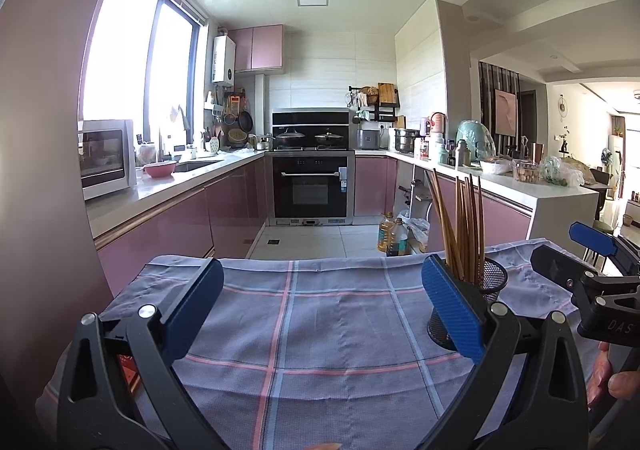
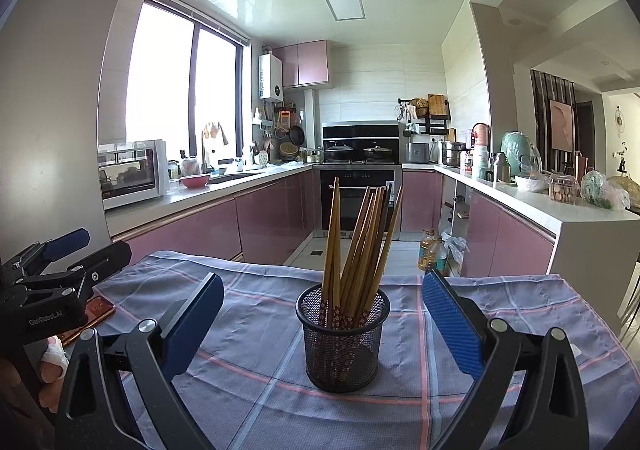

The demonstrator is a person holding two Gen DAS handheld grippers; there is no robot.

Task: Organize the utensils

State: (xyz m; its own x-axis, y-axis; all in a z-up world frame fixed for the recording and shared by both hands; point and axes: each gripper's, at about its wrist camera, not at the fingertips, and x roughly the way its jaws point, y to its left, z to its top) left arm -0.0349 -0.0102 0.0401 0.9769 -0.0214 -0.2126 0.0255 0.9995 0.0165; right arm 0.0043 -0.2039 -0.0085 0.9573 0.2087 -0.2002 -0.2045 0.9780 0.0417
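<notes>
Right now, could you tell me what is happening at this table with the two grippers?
A person holds a gripper in each hand over a plaid cloth. The chopsticks all stand in a black mesh cup, which sits upright on the cloth. The right gripper faces the cup with its fingers spread wide and touching nothing. The left gripper is also open and empty, with the cup off to its right. Nothing is grasped.
</notes>
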